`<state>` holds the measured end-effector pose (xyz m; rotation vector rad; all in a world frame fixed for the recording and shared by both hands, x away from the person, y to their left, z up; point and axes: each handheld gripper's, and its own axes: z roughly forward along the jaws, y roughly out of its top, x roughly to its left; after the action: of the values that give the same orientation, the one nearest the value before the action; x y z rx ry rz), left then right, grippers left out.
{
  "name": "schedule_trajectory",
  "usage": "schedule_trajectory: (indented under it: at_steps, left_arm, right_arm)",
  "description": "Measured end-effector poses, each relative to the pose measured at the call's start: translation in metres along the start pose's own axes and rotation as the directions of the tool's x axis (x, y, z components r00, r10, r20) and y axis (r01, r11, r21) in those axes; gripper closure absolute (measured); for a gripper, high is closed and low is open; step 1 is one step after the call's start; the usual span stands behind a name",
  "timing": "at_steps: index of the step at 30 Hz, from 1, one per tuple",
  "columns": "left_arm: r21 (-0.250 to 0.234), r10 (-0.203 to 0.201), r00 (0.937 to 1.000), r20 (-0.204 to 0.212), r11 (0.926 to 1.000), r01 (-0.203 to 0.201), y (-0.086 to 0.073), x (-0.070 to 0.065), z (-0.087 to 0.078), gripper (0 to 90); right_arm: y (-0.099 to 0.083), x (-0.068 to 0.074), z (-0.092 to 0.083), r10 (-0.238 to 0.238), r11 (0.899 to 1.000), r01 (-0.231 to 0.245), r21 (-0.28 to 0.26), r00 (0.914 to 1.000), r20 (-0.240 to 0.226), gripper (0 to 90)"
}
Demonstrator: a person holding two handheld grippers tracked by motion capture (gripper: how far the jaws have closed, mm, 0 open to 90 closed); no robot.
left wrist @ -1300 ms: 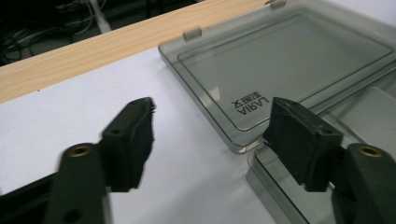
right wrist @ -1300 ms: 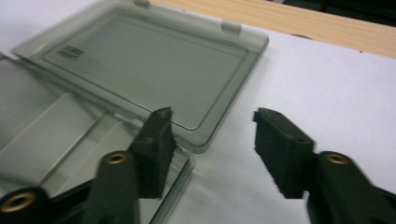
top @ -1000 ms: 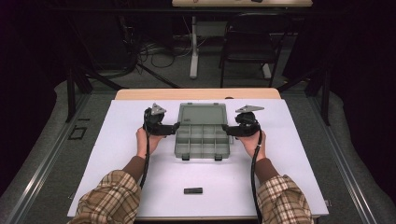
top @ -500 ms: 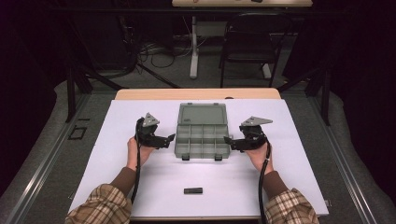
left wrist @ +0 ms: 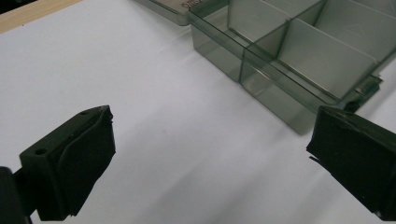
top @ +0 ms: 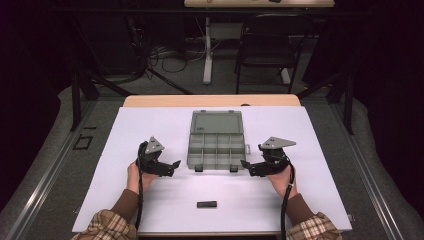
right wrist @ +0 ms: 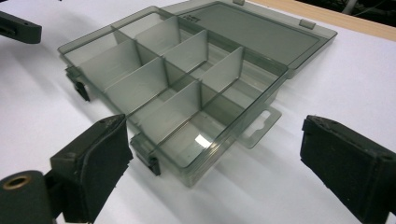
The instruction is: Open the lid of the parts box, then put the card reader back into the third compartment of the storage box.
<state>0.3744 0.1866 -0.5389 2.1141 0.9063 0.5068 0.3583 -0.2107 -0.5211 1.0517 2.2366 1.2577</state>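
Observation:
A smoky clear compartment box (top: 216,145) lies open in the middle of the white table top (top: 150,125), its lid folded flat to the far side and its cells bare. My left gripper (top: 172,166) sits just off the box's near-left corner, and my right gripper (top: 246,166) off its near-right corner. Both point inward at the box and touch nothing. In the left gripper view, the left gripper (left wrist: 210,158) gapes wide over white surface, with the box (left wrist: 299,60) ahead. In the right gripper view, the right gripper (right wrist: 215,158) is wide too, facing the box (right wrist: 187,79). Both pairs of jaws have just been opening.
A small black bar (top: 207,204) lies near the table's front edge, between my forearms. A wooden strip (top: 210,100) runs along the table's far edge. Beyond it stand a chair (top: 265,45), a table leg and loose cables on the floor.
Both hands have drawn back from the box's sides toward the front edge and a little outward. The jaws of both grippers stand wider than before.

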Motion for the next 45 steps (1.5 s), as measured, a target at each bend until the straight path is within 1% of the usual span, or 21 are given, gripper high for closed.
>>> schedule_trajectory:
  at_steps: [3,9,12,15,17,18,21,26,29,31,35,38,40,42,45]
  left_arm:
    - [0.004,0.034,0.9994,-0.009,0.9994,-0.034,-0.001,-0.007,-0.004,0.0]
    - [-0.004,0.065,0.9979,0.004,0.9979,-0.064,-0.004,-0.019,-0.012,0.0]
    - [0.001,0.070,0.9975,0.013,0.9975,-0.070,-0.007,-0.022,-0.015,0.0]
    - [0.005,0.074,0.9971,0.019,0.9972,-0.074,-0.010,-0.025,-0.016,0.0]
    - [0.008,0.078,0.9967,0.020,0.9969,-0.079,-0.012,-0.026,-0.018,0.0]
    - [0.012,0.080,0.9967,0.018,0.9967,-0.080,-0.012,-0.027,-0.019,0.0]
    - [0.009,0.075,0.9969,0.023,0.9971,-0.075,-0.013,-0.028,-0.021,0.0]
    - [0.011,0.102,0.9945,0.024,0.9947,-0.103,-0.013,-0.031,-0.022,0.0]
    - [-0.003,0.114,0.9933,0.018,0.9934,-0.114,-0.012,-0.033,-0.023,0.0]
    - [-0.004,0.118,0.9928,0.022,0.9931,-0.117,-0.012,-0.033,-0.022,0.0]
    - [-0.010,0.119,0.9926,0.022,0.9929,-0.119,-0.012,-0.033,-0.023,0.0]
    - [-0.006,0.127,0.9915,0.025,0.9919,-0.127,-0.011,-0.035,-0.022,0.0]
    - [-0.001,0.136,0.9903,0.026,0.9906,-0.136,-0.010,-0.036,-0.022,0.0]
    - [-0.003,0.153,0.9880,0.023,0.9883,-0.153,-0.009,-0.037,-0.023,0.0]
    - [-0.010,0.165,0.9860,0.020,0.9862,-0.165,-0.007,-0.037,-0.025,0.0]
  right_arm:
    - [-0.005,0.004,-0.003,-0.004,1.000,0.004,0.001,1.0000,-0.001,5.6]
    - [-0.013,0.014,-0.008,-0.016,1.000,0.016,0.016,0.9998,-0.016,1.6]
    - [-0.015,0.017,-0.010,-0.022,1.000,0.023,0.017,0.9994,-0.026,0.8]
    - [-0.016,0.020,-0.010,-0.040,0.999,0.040,0.017,0.9988,-0.028,0.0]
    - [-0.017,0.021,-0.011,-0.043,0.999,0.044,0.014,0.9986,-0.029,0.0]
    - [-0.017,0.022,-0.012,-0.038,0.999,0.038,0.014,0.9989,-0.029,0.0]
    - [-0.020,0.025,-0.013,-0.036,0.999,0.036,0.014,0.9990,-0.027,0.0]
    - [-0.020,0.032,-0.016,-0.050,0.999,0.051,0.013,0.9984,-0.027,0.0]
    - [-0.021,0.035,-0.018,-0.051,0.999,0.052,0.012,0.9983,-0.027,0.0]
    - [-0.022,0.036,-0.020,-0.055,0.998,0.056,0.011,0.9981,-0.026,0.0]
    - [-0.024,0.036,-0.022,-0.047,0.999,0.047,0.012,0.9985,-0.030,0.0]
    - [-0.024,0.035,-0.022,-0.046,0.999,0.046,0.010,0.9985,-0.029,0.0]
    - [-0.024,0.034,-0.022,-0.045,0.999,0.046,0.014,0.9985,-0.031,0.0]
    - [-0.025,0.033,-0.021,-0.044,0.999,0.045,0.016,0.9985,-0.032,0.0]
    - [-0.024,0.031,-0.022,-0.044,0.999,0.044,0.012,0.9985,-0.031,0.0]
